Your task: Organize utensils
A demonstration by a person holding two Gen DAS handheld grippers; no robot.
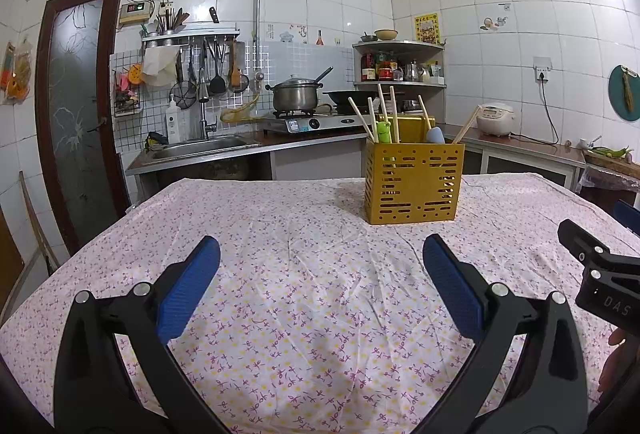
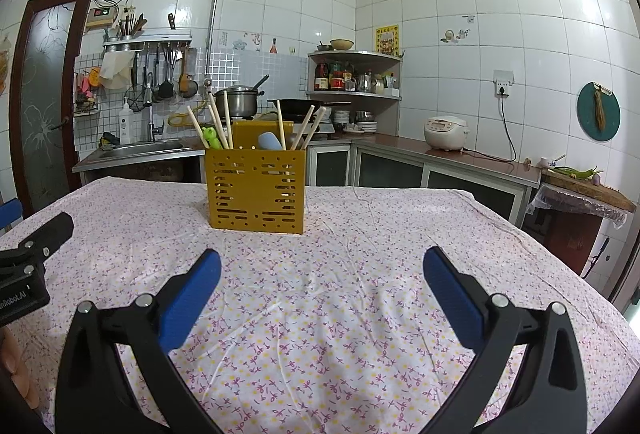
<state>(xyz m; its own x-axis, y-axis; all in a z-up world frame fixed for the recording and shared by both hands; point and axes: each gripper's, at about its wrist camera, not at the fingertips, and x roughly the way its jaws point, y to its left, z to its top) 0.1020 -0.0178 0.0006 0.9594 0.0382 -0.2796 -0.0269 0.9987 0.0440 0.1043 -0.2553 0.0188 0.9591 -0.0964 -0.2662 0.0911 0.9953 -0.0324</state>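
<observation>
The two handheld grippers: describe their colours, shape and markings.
Both the left gripper and right gripper have glossy black plastic arms with silver rivets and ribbed blue rectangular finger pads. White lettering marks each body, only partly legible. No cables or sleeves show.

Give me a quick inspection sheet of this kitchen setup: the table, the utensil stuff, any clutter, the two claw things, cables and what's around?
Surface: table under a floral cloth, wrinkled.
Job's things: yellow holder upright on the cloth, with chopsticks, a green frog utensil and a blue utensil standing in it.
Clutter: nothing seen on the cloth.
Grippers: left gripper open, empty, above the cloth; right gripper open, empty, likewise.
Cables: cord from a wall socket to the rice cooker.
Surroundings: sink, pot on the stove, corner shelf, tiled walls.
</observation>
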